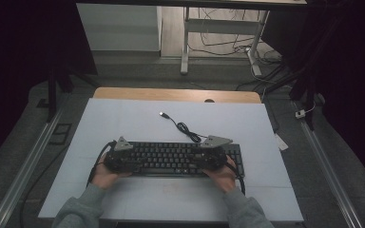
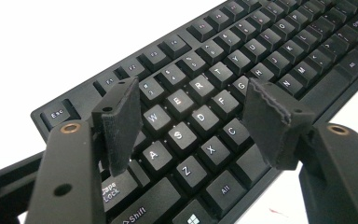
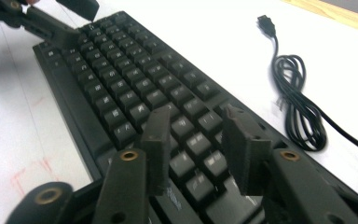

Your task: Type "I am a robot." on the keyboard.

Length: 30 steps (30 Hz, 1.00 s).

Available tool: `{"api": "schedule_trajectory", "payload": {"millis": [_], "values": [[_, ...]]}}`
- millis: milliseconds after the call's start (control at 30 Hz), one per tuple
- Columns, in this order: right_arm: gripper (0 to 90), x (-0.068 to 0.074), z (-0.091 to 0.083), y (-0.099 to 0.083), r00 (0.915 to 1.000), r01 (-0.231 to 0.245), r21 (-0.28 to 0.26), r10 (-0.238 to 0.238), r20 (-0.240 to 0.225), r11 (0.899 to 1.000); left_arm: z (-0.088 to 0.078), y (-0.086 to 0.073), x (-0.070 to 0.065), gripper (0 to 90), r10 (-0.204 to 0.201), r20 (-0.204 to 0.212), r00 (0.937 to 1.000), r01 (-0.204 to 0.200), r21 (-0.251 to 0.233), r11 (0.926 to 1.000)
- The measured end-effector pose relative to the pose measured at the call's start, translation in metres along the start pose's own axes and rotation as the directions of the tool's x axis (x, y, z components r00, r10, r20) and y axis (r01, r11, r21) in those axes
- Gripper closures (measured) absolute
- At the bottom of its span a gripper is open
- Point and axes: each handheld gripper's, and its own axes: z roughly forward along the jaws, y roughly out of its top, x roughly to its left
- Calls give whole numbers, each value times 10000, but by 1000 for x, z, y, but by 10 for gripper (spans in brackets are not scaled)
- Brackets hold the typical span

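The left gripper (image 2: 193,119) has its jaws apart, holding nothing; the letter keys sit right under them. The right gripper (image 3: 198,149) is the same, over the other end of the keyboard (image 1: 171,159). Past its jaws lies the loose cable (image 3: 298,93), unplugged. Nothing looks done yet.

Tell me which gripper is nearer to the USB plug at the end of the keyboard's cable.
Right. The right gripper is over the keyboard's right part, just below the coiled cable leading to the USB plug. The left gripper is over the keyboard's left end, farther off.
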Motion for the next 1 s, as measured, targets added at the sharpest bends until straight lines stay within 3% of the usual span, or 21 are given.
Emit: {"api": "schedule_trajectory", "payload": {"millis": [367,1000], "values": [[552,-4,-14,-11,9999,17,68,-18,116,10000,-1,0,2,370,-81,-10,10000,81,-125,9999],[542,-3,-10,-12,9998,151,230,-153,102,9996,-1,0,1,368,-105,-111,9999,102,-247,9996]]}}
